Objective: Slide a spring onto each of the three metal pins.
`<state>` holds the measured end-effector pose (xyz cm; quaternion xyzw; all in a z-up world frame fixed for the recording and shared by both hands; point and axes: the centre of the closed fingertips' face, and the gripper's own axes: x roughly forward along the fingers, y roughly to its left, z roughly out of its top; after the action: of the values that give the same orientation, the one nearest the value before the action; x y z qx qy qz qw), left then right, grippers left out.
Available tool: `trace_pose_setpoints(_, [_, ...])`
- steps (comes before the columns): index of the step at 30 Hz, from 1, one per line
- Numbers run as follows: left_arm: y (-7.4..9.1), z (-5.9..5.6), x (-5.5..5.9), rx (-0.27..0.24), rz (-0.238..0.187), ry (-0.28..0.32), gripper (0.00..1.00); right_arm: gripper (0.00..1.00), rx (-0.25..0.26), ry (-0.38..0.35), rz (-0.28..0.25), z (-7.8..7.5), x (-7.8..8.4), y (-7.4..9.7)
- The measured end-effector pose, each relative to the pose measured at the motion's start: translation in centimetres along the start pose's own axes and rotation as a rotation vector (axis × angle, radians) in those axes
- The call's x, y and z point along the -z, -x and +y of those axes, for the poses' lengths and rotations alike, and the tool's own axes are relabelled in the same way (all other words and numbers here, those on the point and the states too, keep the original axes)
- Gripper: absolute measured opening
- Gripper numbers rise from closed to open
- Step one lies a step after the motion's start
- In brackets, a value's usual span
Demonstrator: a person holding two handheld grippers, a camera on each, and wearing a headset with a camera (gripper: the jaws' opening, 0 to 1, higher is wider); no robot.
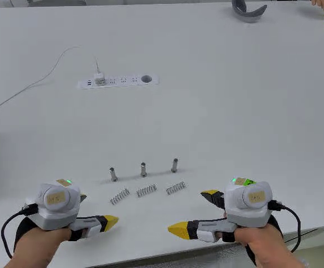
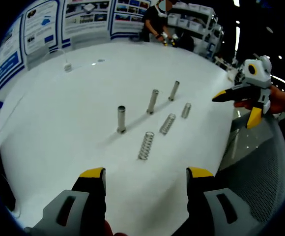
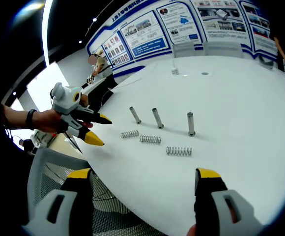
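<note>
Left gripper (image 1: 96, 209) and right gripper (image 1: 194, 211) hover at the bench (image 1: 218, 100) edge, jaws released and empty, flanking three springs (image 1: 146, 190), each laid before its upright pin (image 1: 143, 169), apparently for easy pairing.

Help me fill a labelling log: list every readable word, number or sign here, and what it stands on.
No text here is legible enough to quote.
Left tan sticker on the left gripper: dark marks, too small to read.
Right tan sticker on the right gripper: likewise too small.
Wall posters: blue headings and print, too blurred.
Power strip: no readable marking.
</note>
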<state>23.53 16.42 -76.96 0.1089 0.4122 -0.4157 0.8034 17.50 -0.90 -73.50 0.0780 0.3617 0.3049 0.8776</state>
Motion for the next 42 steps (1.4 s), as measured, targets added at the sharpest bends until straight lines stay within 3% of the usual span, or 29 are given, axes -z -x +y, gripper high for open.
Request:
trace_pose_setpoints(5, [0.4, -0.7, 0.0, 0.012, -0.002, -0.016, 0.68, 0.87, 0.006, -0.002, -0.003, -0.2, 0.0, 0.2])
trace_pose_setpoints(11, [0.4, -0.7, -0.3, 0.014, -0.01, -0.019, 0.68, 0.87, 0.007, -0.001, -0.003, -0.2, 0.0, 0.2])
trace_pose_setpoints(18, [0.0, -1.1, -0.9, 0.033, 0.008, -0.096, 0.66, 0.87, 0.003, 0.003, -0.001, 0.1, 0.0, 0.2])
trace_pose_setpoints(22, [-0.4, -1.2, -1.0, 0.041, 0.042, -0.191, 0.63, 0.87, 0.006, 0.004, 0.0, 0.0, 0.1, 0.3])
trace_pose_setpoints(30, [-1.5, -1.4, -1.9, 0.069, 0.055, -0.27, 0.53, 0.86, 0.009, -0.002, -0.003, -0.1, 0.2, 0.5])
trace_pose_setpoints(34, [-2.3, -0.9, -2.0, 0.069, 0.072, -0.269, 0.44, 0.86, 0.01, -0.004, -0.002, 0.0, 0.2, 0.6])
trace_pose_setpoints(42, [-3.9, -0.3, -2.1, 0.065, 0.071, -0.189, 0.34, 0.86, 0.012, -0.013, -0.004, -0.1, 0.2, 0.6])
